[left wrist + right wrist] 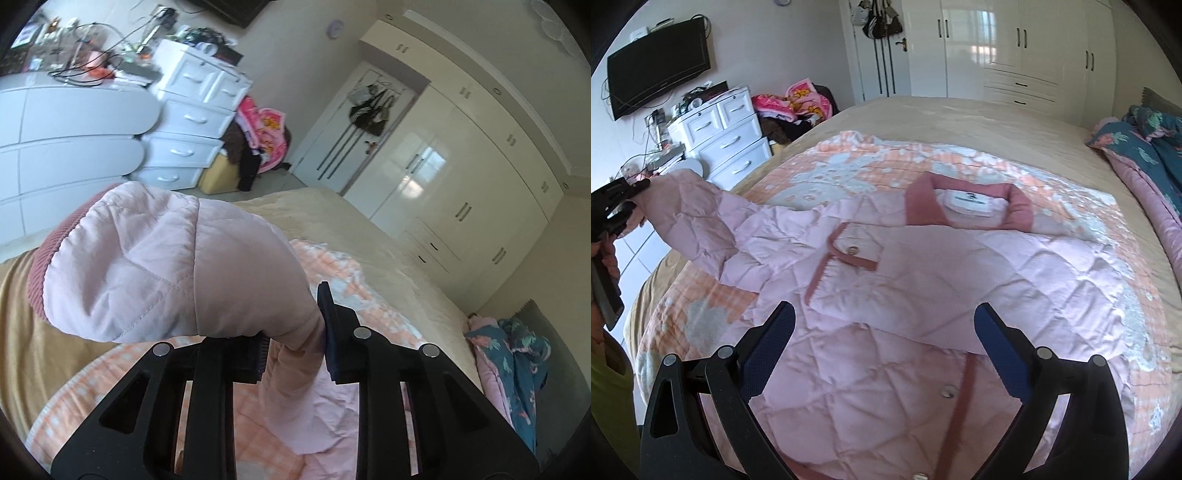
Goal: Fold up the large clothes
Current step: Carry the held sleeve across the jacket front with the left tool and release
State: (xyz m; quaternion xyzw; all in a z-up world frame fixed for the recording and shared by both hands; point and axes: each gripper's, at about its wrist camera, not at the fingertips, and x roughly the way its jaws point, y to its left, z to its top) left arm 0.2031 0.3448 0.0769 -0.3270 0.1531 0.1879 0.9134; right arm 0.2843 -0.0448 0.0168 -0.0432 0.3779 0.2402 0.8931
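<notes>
A pale pink quilted jacket [923, 266] with a darker pink collar [967, 199] lies front up on an orange-and-white checked blanket [849, 162] across the bed. My left gripper [291, 332] is shut on the jacket's sleeve [147, 258], which bulges over the fingers, ribbed cuff [40, 277] at the left. In the right wrist view the left gripper [635, 192] holds that sleeve [694, 218] raised off the bed's left side. My right gripper [886, 314] hovers open over the jacket's lower front, nothing between its fingers.
The beige bed [960, 110] fills the room's middle. White drawers [727, 136] and a heap of clothes [798, 99] stand beyond its left side, under a wall TV [657, 81]. Teal floral bedding [1152, 147] lies at the right. Glossy wardrobes [1015, 48] line the far wall.
</notes>
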